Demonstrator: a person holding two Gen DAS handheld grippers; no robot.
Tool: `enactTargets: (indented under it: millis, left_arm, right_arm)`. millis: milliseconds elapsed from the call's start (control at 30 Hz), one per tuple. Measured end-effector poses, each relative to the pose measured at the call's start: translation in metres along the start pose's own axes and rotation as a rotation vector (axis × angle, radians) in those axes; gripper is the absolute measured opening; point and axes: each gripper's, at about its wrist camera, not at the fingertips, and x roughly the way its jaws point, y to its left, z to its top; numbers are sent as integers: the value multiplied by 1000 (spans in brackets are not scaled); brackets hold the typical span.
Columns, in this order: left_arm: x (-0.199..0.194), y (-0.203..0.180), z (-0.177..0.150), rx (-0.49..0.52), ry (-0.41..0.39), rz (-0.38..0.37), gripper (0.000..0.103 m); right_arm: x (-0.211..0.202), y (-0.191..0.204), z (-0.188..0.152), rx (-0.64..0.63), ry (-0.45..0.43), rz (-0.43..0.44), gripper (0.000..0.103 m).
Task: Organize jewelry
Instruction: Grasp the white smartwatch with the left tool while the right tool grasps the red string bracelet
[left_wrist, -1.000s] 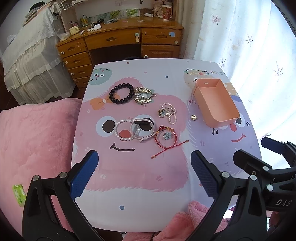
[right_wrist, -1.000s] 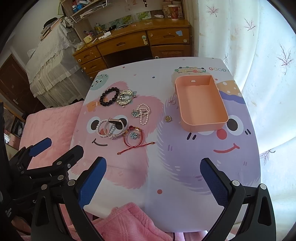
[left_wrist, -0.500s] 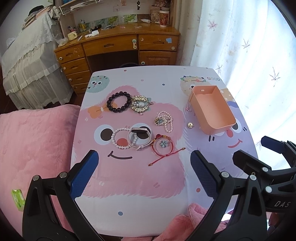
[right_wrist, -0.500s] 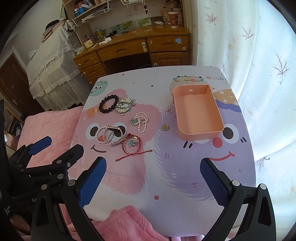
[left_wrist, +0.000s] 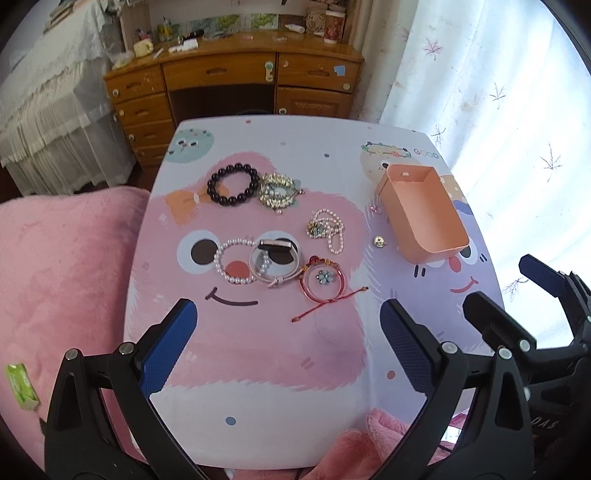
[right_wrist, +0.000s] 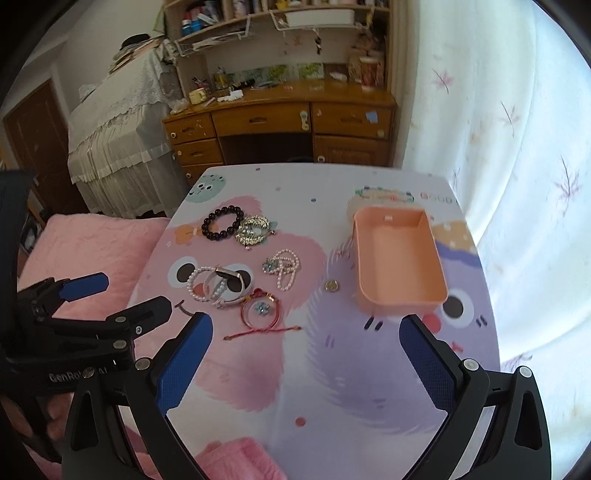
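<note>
Jewelry lies on the cartoon-print table: a black bead bracelet, a gold crystal piece, a small pearl strand, a white pearl bracelet, a pink watch band, a red cord bracelet and a small gold earring. An empty peach tray stands at the right, also in the right wrist view. My left gripper is open and empty, hovering near the table's front. My right gripper is open and empty beside it.
A pink blanket lies left of the table, with a green packet on it. A wooden desk stands behind the table, a lace-covered bed to the left and a white curtain to the right.
Both grippers have pulled back and tilted up, so the table and jewelry sit lower and farther in view. Nothing on the table has moved.
</note>
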Motion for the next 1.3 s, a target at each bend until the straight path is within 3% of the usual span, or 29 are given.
enactTargets:
  millis: [100, 300, 600, 767, 900, 1167, 1300]
  left_arm:
    - [16, 15, -1, -50, 22, -20, 99]
    - [55, 44, 3, -120, 38, -25, 97]
    - [138, 39, 21, -2, 81, -36, 95]
    - [181, 34, 26, 5, 114, -33, 95]
    - [208, 34, 28, -4, 145, -32, 93]
    - [230, 29, 34, 21, 168, -16, 88]
    - [234, 28, 38, 57, 157, -3, 75]
  right_arm:
    - [15, 17, -5, -89, -14, -2, 101]
    - [57, 53, -21, -242, -17, 27, 84]
    - [169, 93, -54, -337, 45, 34, 82]
    - [217, 92, -64, -304, 62, 28, 82]
    - [244, 86, -71, -273, 84, 82, 82]
    - [276, 85, -79, -270, 66, 96, 82]
    - [295, 76, -75, -232, 71, 120, 80]
